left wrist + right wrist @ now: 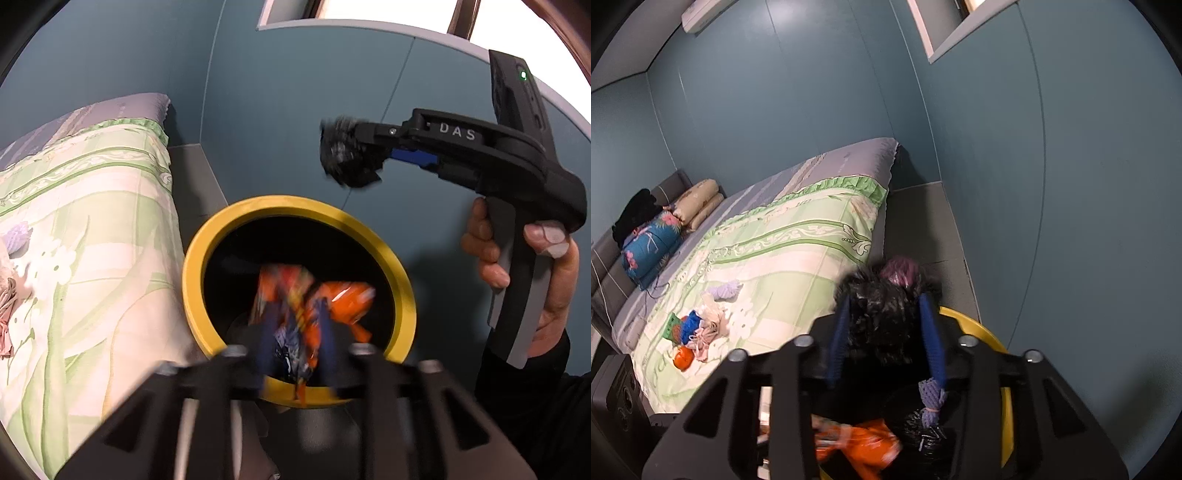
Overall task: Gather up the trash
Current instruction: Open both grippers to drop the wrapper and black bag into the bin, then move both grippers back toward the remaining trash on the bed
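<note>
A bedroom with teal-blue panelled walls and a grey floor. A bed with a pale green floral cover fills the left side, with pillows and a blue flowered cushion at its far head end. Small litter lies in a loose pile on the cover: scraps of orange, blue, green and pink. Just beside the bed's near corner stands a round bin with a yellow rim and a dark inside. The left hand-held gripper points down over the bin mouth, its blue pads spread apart; a blurred orange and blue wrapper sits between and beyond them, whether touching cannot be told. The right hand-held gripper, held in a hand with a dark sleeve, hangs above the bin with a crumpled black plastic wad between its pads, which look loosened around it.
</note>
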